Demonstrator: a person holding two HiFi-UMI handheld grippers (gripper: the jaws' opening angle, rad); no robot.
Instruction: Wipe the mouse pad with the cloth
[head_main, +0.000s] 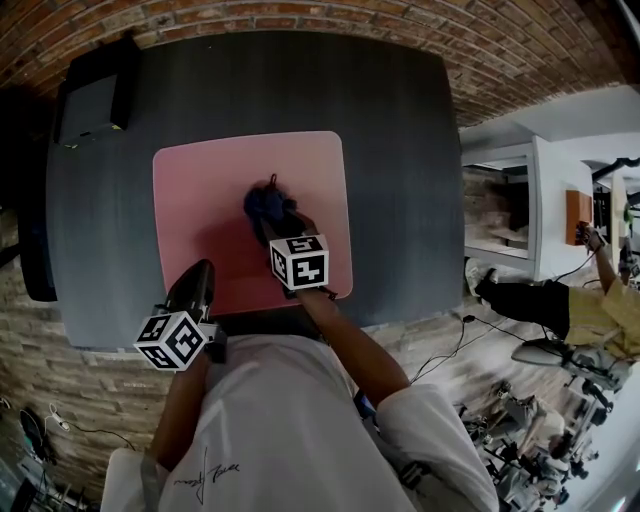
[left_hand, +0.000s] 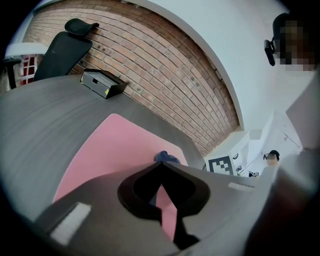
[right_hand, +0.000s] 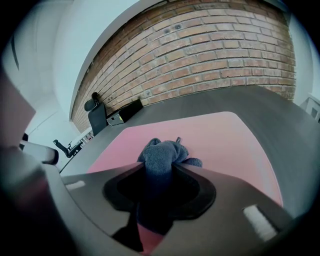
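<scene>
One blue cloth, bunched into a wad, is sitting near the middle of the pink mouse pad, and the right gripper is clamping it from the near side. In the right gripper view the jaws are squeezing in on the fabric, with the free end bulging out ahead of them and lying on the pad. That low, forward hold is looking like a wiping posture: the wad is pressing onto the pink surface, so a push or drag would sweep it across. The left gripper is hovering over the pad's near-left part, its jaws pinched together with nothing between them. It is probably standing by, or getting ready to pin the pad; whether it is touching the pad is not clear. The pad is lying flat on a dark grey desk, with plenty of unwiped pink showing to the left and far side. A black box is sitting at the desk's far-left corner, well apart from the action, and a brick wall is running behind the desk.
</scene>
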